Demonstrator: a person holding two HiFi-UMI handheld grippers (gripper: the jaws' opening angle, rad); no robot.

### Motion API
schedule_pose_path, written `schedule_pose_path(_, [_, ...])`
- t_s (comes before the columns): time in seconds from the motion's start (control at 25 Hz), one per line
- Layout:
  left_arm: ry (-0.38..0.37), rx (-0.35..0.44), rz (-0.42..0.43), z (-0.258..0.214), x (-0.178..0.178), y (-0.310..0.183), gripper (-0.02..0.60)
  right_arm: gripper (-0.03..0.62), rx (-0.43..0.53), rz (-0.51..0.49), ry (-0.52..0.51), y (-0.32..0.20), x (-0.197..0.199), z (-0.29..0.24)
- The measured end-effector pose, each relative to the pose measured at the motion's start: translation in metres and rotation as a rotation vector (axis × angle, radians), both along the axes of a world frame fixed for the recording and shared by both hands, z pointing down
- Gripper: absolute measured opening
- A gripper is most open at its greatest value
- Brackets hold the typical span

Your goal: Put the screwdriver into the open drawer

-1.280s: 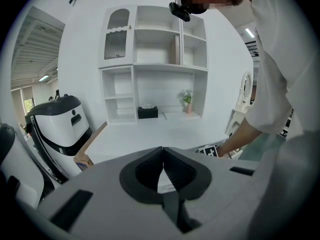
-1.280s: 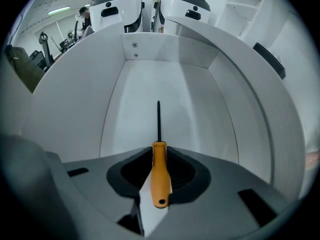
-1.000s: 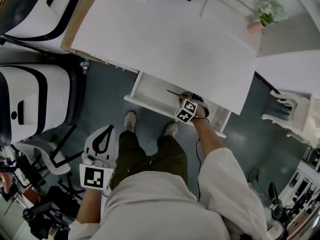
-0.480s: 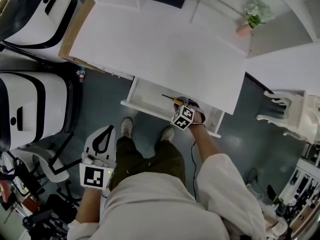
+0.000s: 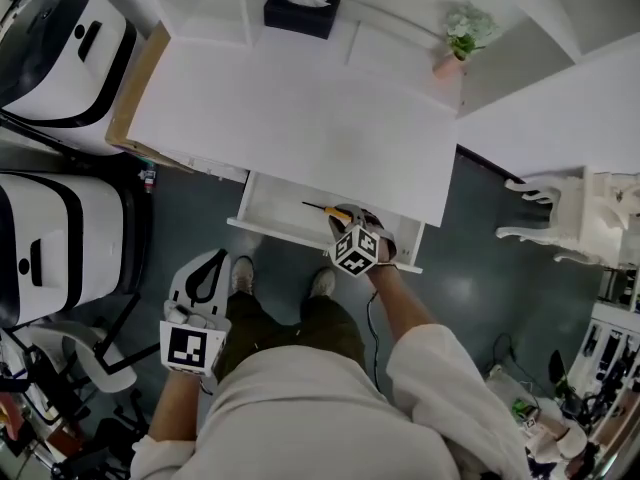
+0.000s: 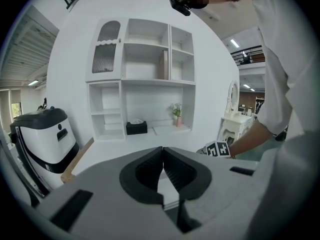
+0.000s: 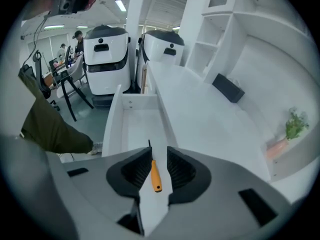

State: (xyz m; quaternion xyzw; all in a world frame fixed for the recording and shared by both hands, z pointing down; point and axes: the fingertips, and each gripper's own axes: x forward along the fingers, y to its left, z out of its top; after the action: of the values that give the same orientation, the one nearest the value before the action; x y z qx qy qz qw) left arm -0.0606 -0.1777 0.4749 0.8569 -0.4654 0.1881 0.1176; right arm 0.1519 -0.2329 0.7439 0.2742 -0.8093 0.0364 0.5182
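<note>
The screwdriver (image 5: 322, 208), with an orange handle and a dark shaft, lies on the floor of the open white drawer (image 5: 268, 230) under the desk. My right gripper (image 5: 347, 224) hangs just above its handle end. In the right gripper view the screwdriver (image 7: 156, 176) shows in the gap of the right gripper (image 7: 159, 151), lying below the pads and untouched by them, on the drawer (image 7: 131, 126) floor. The jaws are closing but still apart. My left gripper (image 5: 205, 276) is held low at the left, away from the drawer. In its own view, the left gripper (image 6: 163, 151) is shut and empty.
A white desk top (image 5: 300, 108) overhangs the drawer. At the back stand a black tissue box (image 5: 300, 8) and a potted plant (image 5: 462, 33). White machines (image 5: 60, 38) stand to the left and a white chair (image 5: 565, 218) to the right. The person's feet (image 5: 242, 273) are below the drawer front.
My right gripper has lifted away from the screwdriver, which stays lying in the drawer. The left gripper has risen slightly.
</note>
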Motion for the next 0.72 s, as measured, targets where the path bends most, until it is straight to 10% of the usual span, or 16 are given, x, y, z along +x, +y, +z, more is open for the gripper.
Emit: schedule_pose_path(0.72, [0.044,0.148,0.213,-0.046,0.074,-0.017,0.005,0.054,0.325,0.364,-0.474,0.024,0.029,-0.202])
